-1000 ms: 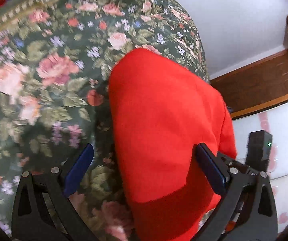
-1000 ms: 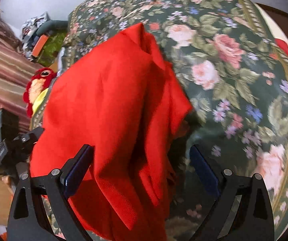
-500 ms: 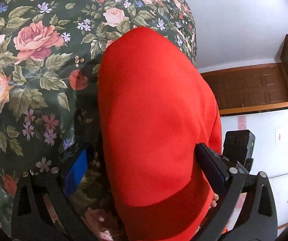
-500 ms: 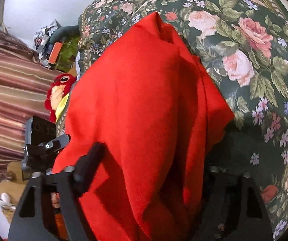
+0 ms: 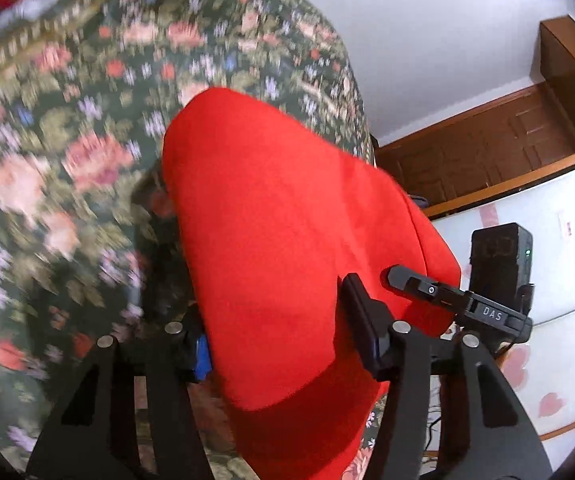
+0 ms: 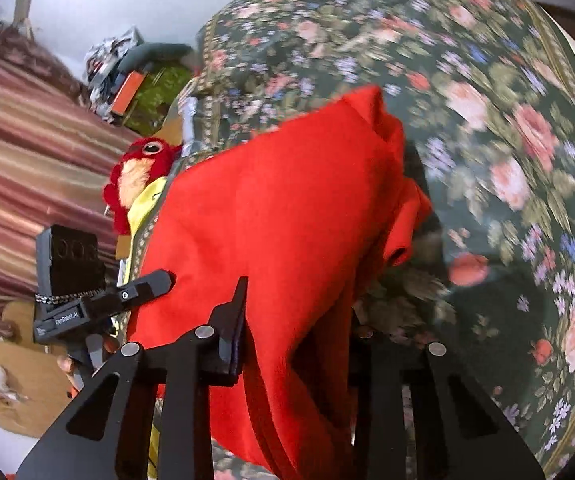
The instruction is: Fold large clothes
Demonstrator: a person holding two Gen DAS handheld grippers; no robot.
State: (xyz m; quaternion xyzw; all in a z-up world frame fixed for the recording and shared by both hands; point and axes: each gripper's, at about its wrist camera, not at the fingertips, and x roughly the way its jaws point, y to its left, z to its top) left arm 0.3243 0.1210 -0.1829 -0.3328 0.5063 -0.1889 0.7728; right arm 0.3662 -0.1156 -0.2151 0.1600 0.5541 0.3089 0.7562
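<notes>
Both tools, left [image 5: 283, 328] and right [image 6: 299, 332], are closing on the red garment [image 5: 287, 220]

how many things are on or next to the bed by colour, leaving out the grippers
red: 2, the garment and the plush toy
dark floral: 1, the bedspread
striped: 1, the curtain
total: 4

A lived-in home bedroom: a floral bedspread [image 6: 487, 128] fills the view, a red plush toy [image 6: 139, 176] at nine o'clock, wood-panelled cabinetry [image 5: 487, 152] at two o'clock.
</notes>
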